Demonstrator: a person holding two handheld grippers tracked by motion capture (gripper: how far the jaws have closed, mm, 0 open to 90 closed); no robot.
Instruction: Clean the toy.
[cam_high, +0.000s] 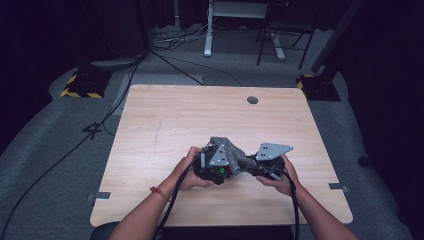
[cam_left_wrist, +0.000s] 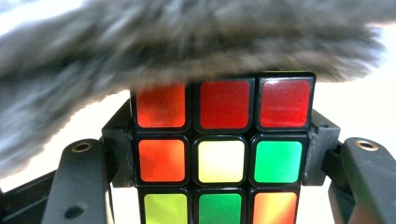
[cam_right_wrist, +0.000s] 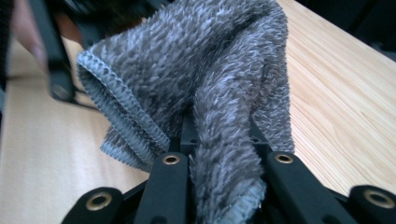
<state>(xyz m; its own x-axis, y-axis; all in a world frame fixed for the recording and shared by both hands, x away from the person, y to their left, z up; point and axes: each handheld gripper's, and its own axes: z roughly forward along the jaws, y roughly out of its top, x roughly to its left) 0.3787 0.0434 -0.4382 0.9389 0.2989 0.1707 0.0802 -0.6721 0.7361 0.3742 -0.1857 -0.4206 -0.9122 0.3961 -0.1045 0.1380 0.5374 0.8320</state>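
2 hands low over table (cam_high: 150, 115): left gripper (cam_left_wrist: 219, 154) jaws clamp cube (cam_left_wrist: 219, 161); right gripper (cam_right_wrist: 224, 163) jaws pinch grey cloth (cam_right_wrist: 201, 70).

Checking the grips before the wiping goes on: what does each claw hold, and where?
Left claw: multicoloured puzzle cube, clamped by two opposite sides. Right claw: fluffy grey cloth, pinched at a bunched fold near its stitched hem.

A recording lab or studio: 1 bare wooden table (cam_high: 165, 115) on grey carpet (cam_high: 45, 150), dark surroundings, trailing floor cables (cam_high: 75, 145), hazard-striped stand bases (cam_high: 82, 86), desk legs (cam_high: 207, 35) behind.
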